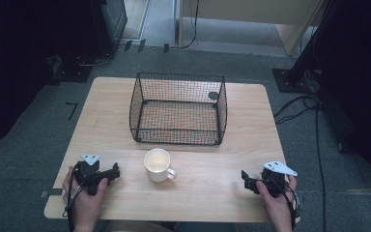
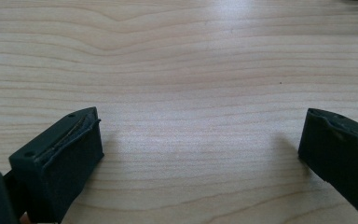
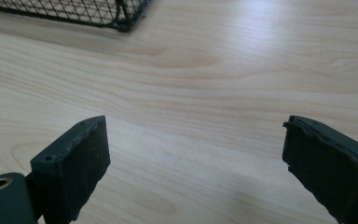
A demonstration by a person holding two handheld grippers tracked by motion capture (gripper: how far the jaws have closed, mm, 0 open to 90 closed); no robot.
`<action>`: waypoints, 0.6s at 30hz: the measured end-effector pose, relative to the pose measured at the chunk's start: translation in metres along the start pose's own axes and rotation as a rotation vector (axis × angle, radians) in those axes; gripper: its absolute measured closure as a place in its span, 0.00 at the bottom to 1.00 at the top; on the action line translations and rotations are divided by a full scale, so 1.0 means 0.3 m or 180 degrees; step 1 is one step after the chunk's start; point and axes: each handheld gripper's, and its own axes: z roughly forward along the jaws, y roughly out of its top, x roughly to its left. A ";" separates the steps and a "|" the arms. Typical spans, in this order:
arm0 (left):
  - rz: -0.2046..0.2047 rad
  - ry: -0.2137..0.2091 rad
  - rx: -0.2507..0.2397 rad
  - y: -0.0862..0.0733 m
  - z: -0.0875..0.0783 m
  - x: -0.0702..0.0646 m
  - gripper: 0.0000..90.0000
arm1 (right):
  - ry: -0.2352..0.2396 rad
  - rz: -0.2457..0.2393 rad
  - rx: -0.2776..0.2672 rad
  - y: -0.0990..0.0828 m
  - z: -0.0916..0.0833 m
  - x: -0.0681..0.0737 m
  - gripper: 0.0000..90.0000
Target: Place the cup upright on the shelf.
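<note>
No writing or brand can be read on anything here. A cream ceramic mug (image 1: 158,165), round and glossy with its handle turned toward the right gripper, stands upright on the pale wood-grain surface (image 1: 212,188), just in front of a black wire-mesh basket (image 1: 178,108) with squared, slightly flaring walls. The left gripper (image 1: 114,170), matte black with a grey three-cornered plate on top, rests near the mug's left, jaws spread wide over bare wood. The right gripper (image 1: 245,178) sits well apart from the mug, its jaws likewise wide with nothing between them.
</note>
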 end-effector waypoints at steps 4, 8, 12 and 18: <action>0.0000 0.0000 0.0000 0.000 0.000 0.000 0.00 | 0.0162 -0.0056 -0.0012 0.018 0.013 0.054 0.08; 0.0000 0.0000 0.0000 0.000 0.000 0.000 0.00 | 0.0241 -0.0161 -0.0019 0.032 0.022 0.106 0.07; 0.0000 0.0002 0.0001 0.000 0.000 0.000 0.00 | 0.0313 -0.0217 -0.0034 0.046 0.031 0.151 0.07; -0.0001 -0.0001 0.0002 0.000 0.000 0.000 0.00 | 0.0412 -0.0312 -0.0012 0.061 0.047 0.208 0.07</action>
